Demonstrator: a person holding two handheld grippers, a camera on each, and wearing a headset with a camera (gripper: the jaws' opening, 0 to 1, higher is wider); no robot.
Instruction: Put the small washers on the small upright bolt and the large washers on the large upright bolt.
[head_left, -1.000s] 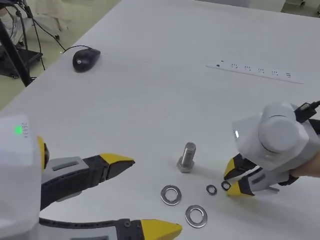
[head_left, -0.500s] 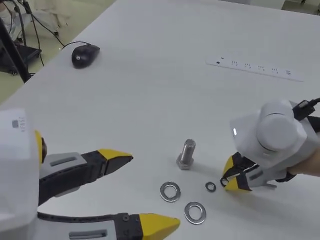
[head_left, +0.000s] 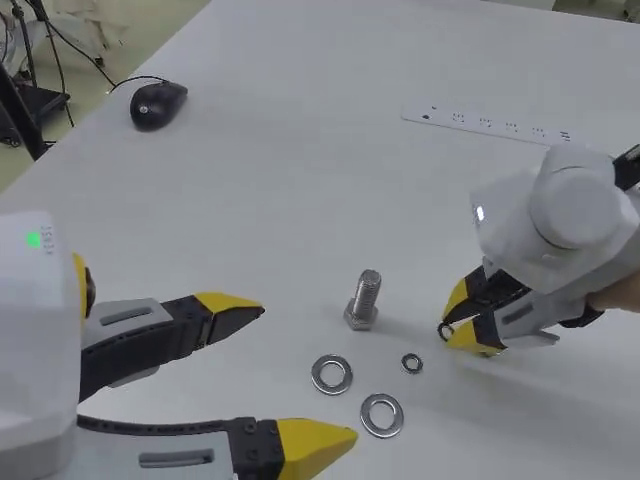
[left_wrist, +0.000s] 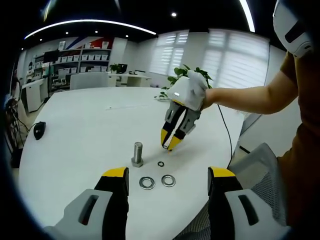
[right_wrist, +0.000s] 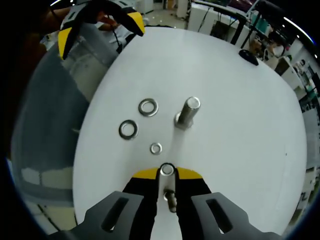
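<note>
A large steel bolt (head_left: 362, 300) stands upright on the white table (head_left: 300, 180). In front of it lie two large washers (head_left: 331, 373) (head_left: 382, 415) and one small washer (head_left: 412, 363). To the bolt's right my right gripper (head_left: 462, 330) hangs just above the table, shut on a second small washer (head_left: 445, 330), which stands on edge at its tips (right_wrist: 166, 170). My left gripper (head_left: 275, 375) is open at the near left, nothing between its fingers. The left gripper view has the bolt (left_wrist: 137, 154), the lying washers (left_wrist: 147, 183) and the right gripper (left_wrist: 168, 145).
A black mouse (head_left: 157, 103) lies at the far left near the table edge. A white power strip (head_left: 495, 127) lies at the far right. A person's arm (left_wrist: 245, 97) and a mesh chair (left_wrist: 270, 175) are beside the table.
My right gripper has shut on a small washer that lay on the table and lifted it slightly. The other washers, the bolt and the left gripper have stayed put.
</note>
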